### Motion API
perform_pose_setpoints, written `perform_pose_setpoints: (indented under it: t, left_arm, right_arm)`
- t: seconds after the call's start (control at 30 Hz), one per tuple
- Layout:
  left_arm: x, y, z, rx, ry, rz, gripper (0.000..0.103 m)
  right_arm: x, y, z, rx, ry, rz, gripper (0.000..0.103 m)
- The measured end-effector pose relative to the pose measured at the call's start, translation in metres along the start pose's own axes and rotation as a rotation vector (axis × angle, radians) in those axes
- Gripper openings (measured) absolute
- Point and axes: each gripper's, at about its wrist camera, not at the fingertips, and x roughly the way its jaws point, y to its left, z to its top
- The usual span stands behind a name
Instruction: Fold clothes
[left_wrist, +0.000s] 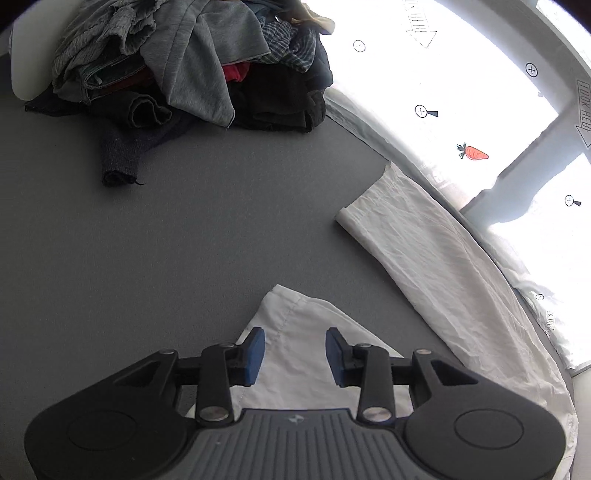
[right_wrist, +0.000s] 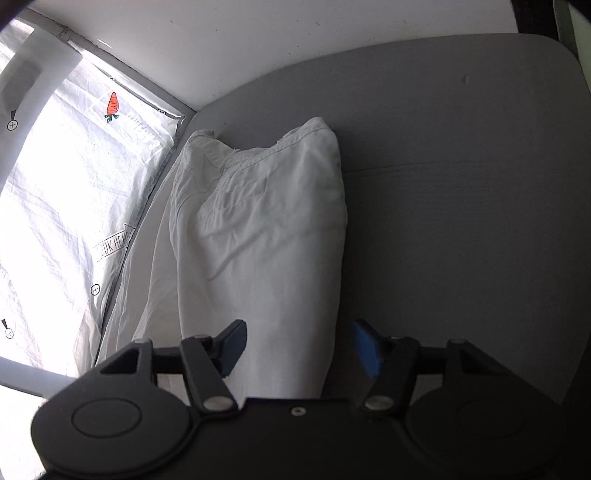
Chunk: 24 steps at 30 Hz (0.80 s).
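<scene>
- The left gripper (left_wrist: 295, 356) hangs over a loose corner of the white garment (left_wrist: 436, 266), its blue pads (left_wrist: 255, 354) standing part-way apart with a clear gap between them; the cloth lies below that gap and nothing is pinched.
- The right gripper (right_wrist: 300, 350) points down over the same white garment (right_wrist: 258, 229), jaws a moderate width apart and empty; the cloth lies under and past the left pad (right_wrist: 236, 345), while the other pad is over bare table.
- The garment lies stretched along the table's (left_wrist: 147, 258) edge beside the bright printed sheet (left_wrist: 480, 92), one narrow hemmed end pointing toward the table's middle, and the wider seamed end, seen from the right wrist, reaching toward the far edge.
- It looks thin, light and limp, probably woven cotton or linen: creased all over, lying flat, with no stiffness to hold a shape.
- Judged from that, a pinch on a single layer would drag and sag; the stitched hems and seamed band look the firmest places to grip.
- Taking both layers at a corner or hem, one gripper at each end, should keep the fold square.
- The cloth is likely to slide easily on the smooth grey table.
- A heap of unfolded clothes (left_wrist: 192, 66) sits at the table's far corner, well apart.
</scene>
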Motion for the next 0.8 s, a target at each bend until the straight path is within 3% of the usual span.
perform_pose_setpoints:
  t: [0.13, 0.27, 0.3, 0.43, 0.6, 0.8]
  left_arm:
    - [-0.017, 0.018, -0.038, -0.104, 0.022, -0.008, 0.046]
    - [-0.037, 0.035, -0.061, -0.193, -0.01, 0.001, 0.055]
    - [-0.042, 0.04, -0.066, -0.215, -0.019, 0.0, 0.056]
    - [-0.054, 0.049, -0.081, -0.272, -0.021, 0.009, 0.064]
    - [-0.059, 0.053, -0.103, -0.302, 0.009, 0.012, 0.065]
    - [-0.046, 0.055, -0.119, -0.377, -0.006, -0.066, 0.065]
  right_arm:
    - [0.014, 0.007, -0.01, 0.01, 0.037, 0.012, 0.048]
    - [0.017, 0.004, -0.006, 0.052, 0.047, 0.038, 0.016]
    - [0.017, 0.002, -0.004, 0.059, 0.053, 0.052, 0.012]
    - [0.02, -0.005, -0.002, 0.08, 0.076, 0.08, 0.012]
    - [0.021, -0.012, 0.001, 0.136, 0.1, 0.104, 0.013]
    - [0.02, -0.011, 0.001, 0.127, 0.113, 0.119, 0.013]
